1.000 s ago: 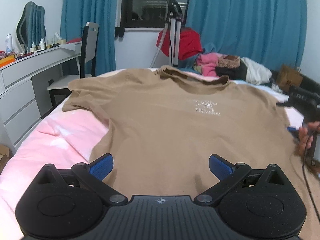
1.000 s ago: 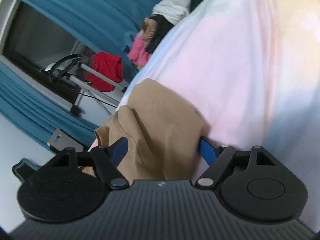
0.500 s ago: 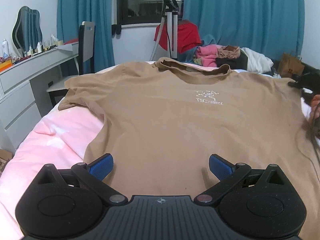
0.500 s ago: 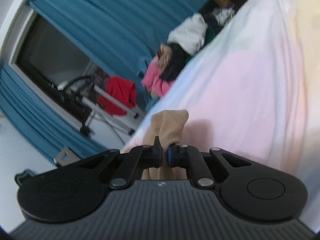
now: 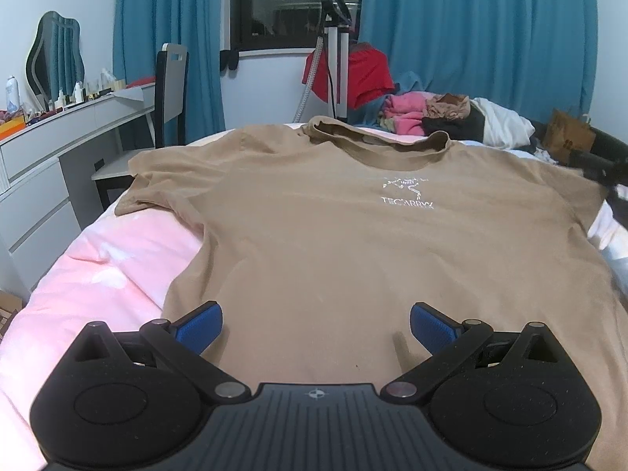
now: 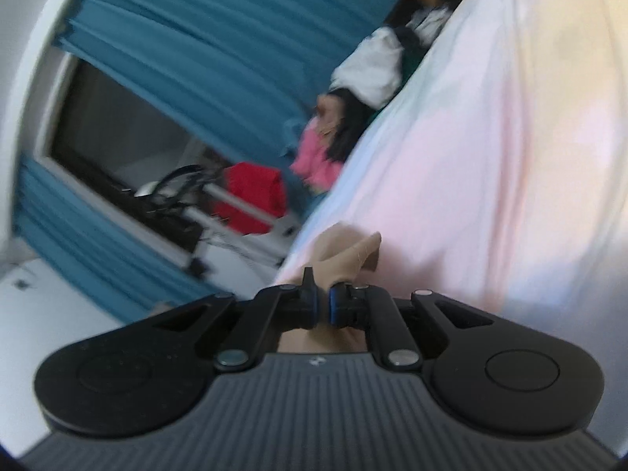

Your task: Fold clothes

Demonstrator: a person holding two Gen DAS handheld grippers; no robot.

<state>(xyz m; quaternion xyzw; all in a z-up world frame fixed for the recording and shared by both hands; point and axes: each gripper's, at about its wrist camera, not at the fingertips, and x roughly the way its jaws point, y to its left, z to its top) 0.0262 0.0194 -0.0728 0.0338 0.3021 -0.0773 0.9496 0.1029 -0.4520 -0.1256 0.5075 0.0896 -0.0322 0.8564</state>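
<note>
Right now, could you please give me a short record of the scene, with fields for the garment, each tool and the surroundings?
garment: tan T-shirt, spread front-up on the pink bed cover, white logo on chest
left tool: open, over the shirt's lower part, holding nothing
right tool: shut on a bunched bit of the shirt's fabric
background: pile of clothes, blue curtains, white dresser

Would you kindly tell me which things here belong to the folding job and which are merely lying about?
Part of the job:
- tan short-sleeved T-shirt, spread on the pink bed sheet
- right gripper, shut on its sleeve
- left gripper, open over the hem

Lying about:
- heap of pink, black and white clothes
- red garment on the metal stand
- grey dressing table
</note>
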